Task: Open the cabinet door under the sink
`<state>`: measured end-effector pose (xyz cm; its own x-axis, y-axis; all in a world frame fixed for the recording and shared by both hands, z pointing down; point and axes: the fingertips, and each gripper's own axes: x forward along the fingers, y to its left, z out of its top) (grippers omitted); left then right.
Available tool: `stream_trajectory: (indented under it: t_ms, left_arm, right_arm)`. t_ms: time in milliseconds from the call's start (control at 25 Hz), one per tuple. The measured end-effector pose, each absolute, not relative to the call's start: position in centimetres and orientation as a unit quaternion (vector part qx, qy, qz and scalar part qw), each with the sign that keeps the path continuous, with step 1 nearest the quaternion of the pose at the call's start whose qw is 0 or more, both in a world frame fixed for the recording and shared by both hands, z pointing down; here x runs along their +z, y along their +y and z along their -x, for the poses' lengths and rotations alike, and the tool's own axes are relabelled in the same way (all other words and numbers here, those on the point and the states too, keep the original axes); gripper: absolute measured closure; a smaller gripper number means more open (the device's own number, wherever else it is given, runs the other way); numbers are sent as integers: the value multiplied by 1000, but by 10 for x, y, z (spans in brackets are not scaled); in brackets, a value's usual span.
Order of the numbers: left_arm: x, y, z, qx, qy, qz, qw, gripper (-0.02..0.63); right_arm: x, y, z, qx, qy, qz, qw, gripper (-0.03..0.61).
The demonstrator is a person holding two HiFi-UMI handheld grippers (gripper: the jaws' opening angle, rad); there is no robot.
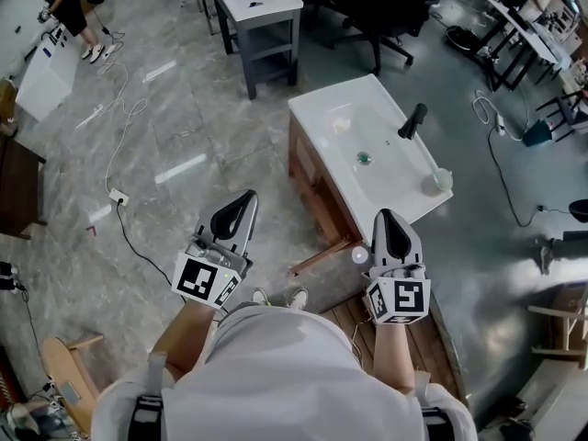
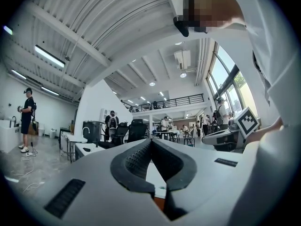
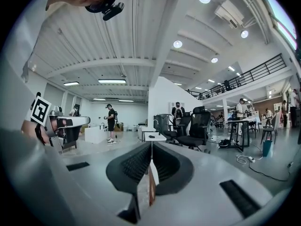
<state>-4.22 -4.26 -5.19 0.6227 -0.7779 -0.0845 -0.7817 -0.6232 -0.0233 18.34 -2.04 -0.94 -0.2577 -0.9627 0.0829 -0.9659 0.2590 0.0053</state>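
The person wears a white short-sleeved shirt, dark straps at both shoulders, and white shoes. The left tongs and right tongs are pale grey with black ribbed pads; each carries 1 cube of black-and-white square markers

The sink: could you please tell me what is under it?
A wooden cabinet stands under the white sink; only one outer face shows from above. Its inside is covered by the sink top.

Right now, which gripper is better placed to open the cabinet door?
Probably the left gripper: it is beside the cabinet, on its wooden front side; the right gripper is above the sink corner.
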Motion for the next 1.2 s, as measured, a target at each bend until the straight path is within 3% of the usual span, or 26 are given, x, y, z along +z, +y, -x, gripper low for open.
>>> stream_trajectory:
  t_ms: [1200]
  left_arm:
    - [-45, -27, 33, 23, 404, 913, 45, 600]
  right_arm:
    - [0, -4, -167, 28, -794, -605, 51, 538]
